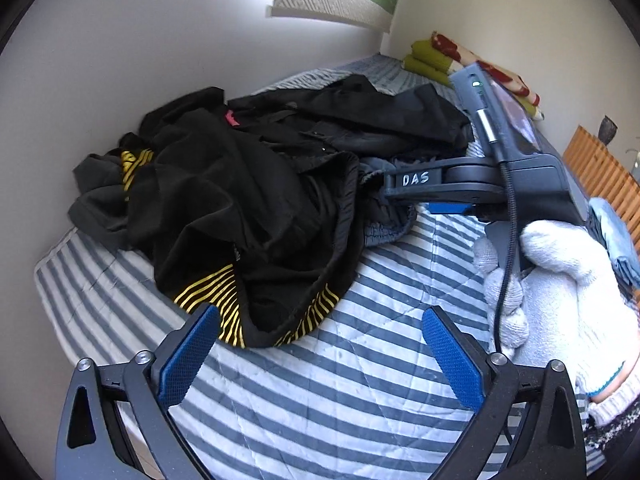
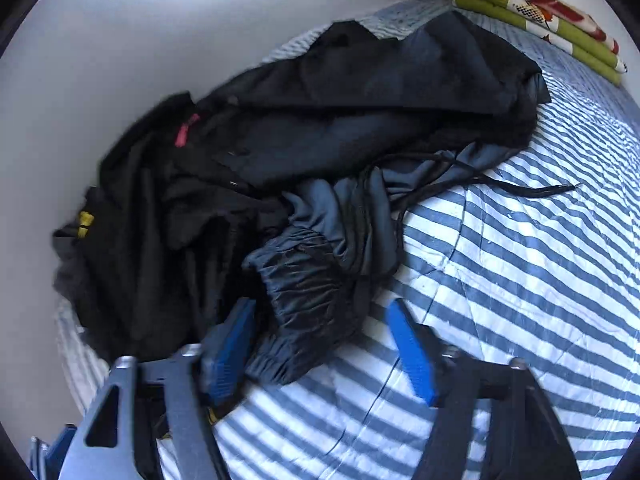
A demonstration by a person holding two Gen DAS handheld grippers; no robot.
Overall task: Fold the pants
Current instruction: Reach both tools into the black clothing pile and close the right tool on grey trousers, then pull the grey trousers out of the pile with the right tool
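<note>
Partly blurred, dark pants (image 2: 312, 304) overlap indistinguishably.

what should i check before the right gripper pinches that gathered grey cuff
1. Gathered cuff between right gripper pads: ok.
2. Pads pressing on fabric: not ok, jaws apart.
3. Only one garment in the bite: cannot tell, black pile crowds the left pad.
4. Drawstring clear of jaws: ok.
5. Left gripper open, free: ok, yellow-striped hem at its left pad.
6. Bare striped bedspread for folding: ok.
</note>
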